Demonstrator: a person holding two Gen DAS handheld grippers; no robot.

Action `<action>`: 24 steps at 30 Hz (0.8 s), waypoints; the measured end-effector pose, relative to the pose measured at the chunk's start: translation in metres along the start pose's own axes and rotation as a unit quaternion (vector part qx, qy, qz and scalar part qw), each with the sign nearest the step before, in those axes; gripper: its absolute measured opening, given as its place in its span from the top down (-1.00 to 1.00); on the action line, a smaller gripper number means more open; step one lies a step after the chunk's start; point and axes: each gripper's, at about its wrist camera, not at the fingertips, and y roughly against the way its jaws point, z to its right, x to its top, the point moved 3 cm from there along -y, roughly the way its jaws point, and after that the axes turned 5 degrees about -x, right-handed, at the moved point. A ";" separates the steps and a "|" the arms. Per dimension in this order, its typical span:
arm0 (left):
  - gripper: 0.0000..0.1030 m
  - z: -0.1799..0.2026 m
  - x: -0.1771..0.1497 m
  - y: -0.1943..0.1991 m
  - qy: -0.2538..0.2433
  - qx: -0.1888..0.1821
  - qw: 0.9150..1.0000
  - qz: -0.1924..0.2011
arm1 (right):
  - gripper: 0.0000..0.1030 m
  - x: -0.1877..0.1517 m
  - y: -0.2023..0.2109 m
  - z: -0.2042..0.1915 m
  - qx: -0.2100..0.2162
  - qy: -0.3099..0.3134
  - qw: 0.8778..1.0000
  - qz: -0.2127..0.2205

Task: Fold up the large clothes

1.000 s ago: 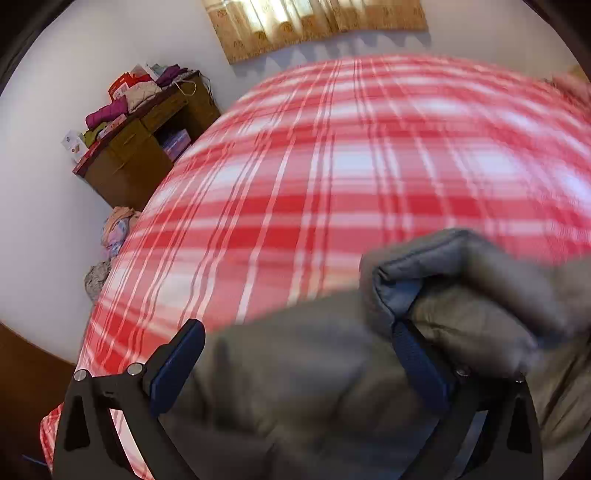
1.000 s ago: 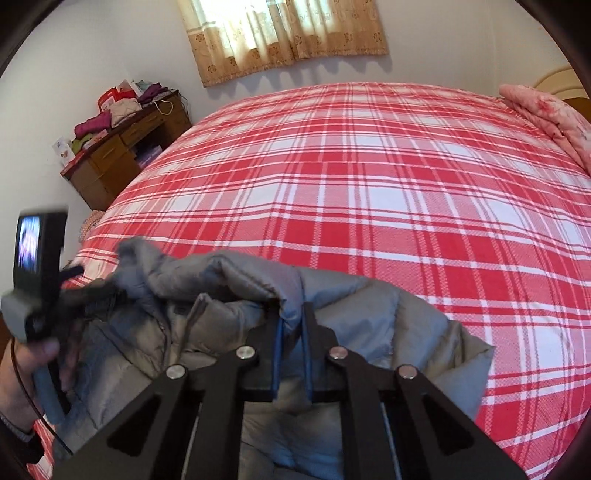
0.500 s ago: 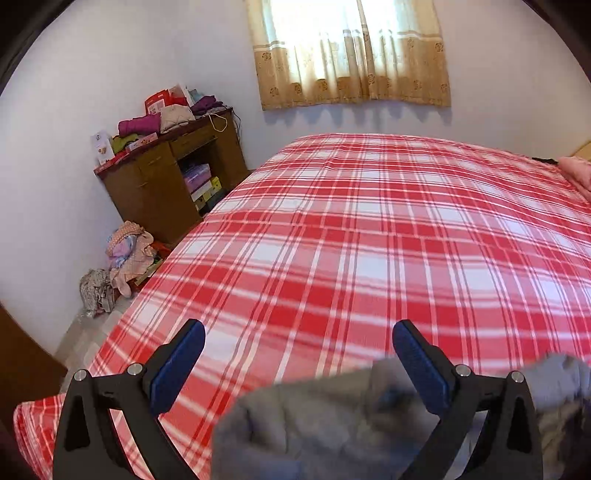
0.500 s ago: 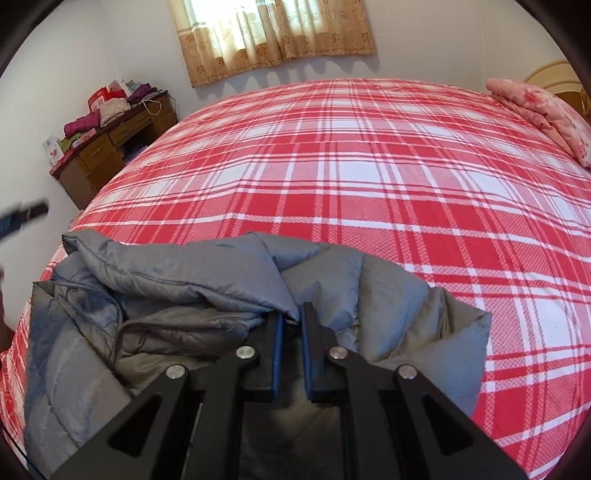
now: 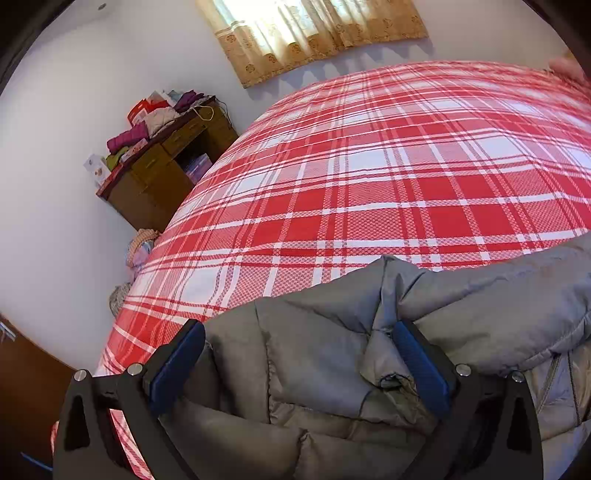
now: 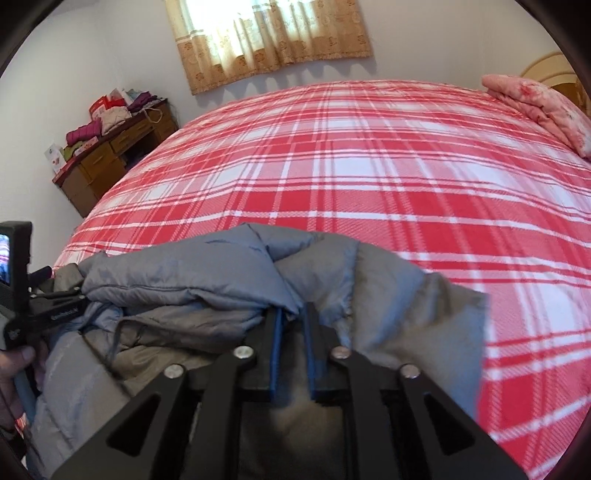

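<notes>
Left wrist view: the grey padded jacket (image 5: 332, 369) lies bunched at the near edge of the bed (image 5: 388, 177), which is covered in red and white plaid. The left claw (image 5: 295, 365) stands wide apart, the jacket's bulk lying between the blue pads (image 5: 421, 365); the right-hand pad touches a fold, the left-hand pad sits just beside the cloth. A wooden cabinet (image 5: 166, 177) stacked with clothes stands by the wall, under a curtain (image 5: 314, 33).

Right wrist view: this view adds a pink pillow (image 6: 539, 107) at the far right of the bed and the person's left hand (image 6: 14, 373) gripping the other tool's handle. The right claw (image 6: 293, 325) is nearly closed, clamped on a ridge of the jacket (image 6: 184, 273).
</notes>
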 end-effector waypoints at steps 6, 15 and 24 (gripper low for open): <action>-0.98 -0.020 0.031 0.056 0.049 -0.059 0.995 0.070 | -0.25 0.033 0.065 -0.004 -0.025 0.002 0.998 0.058; -0.98 0.035 0.034 0.042 0.061 -0.194 0.978 0.053 | 0.25 0.044 -0.005 -0.063 0.022 0.014 0.999 0.018; -0.98 0.049 -0.002 0.001 0.076 -0.206 0.975 -0.007 | 0.37 0.009 -0.032 -0.053 0.030 0.009 0.999 -0.010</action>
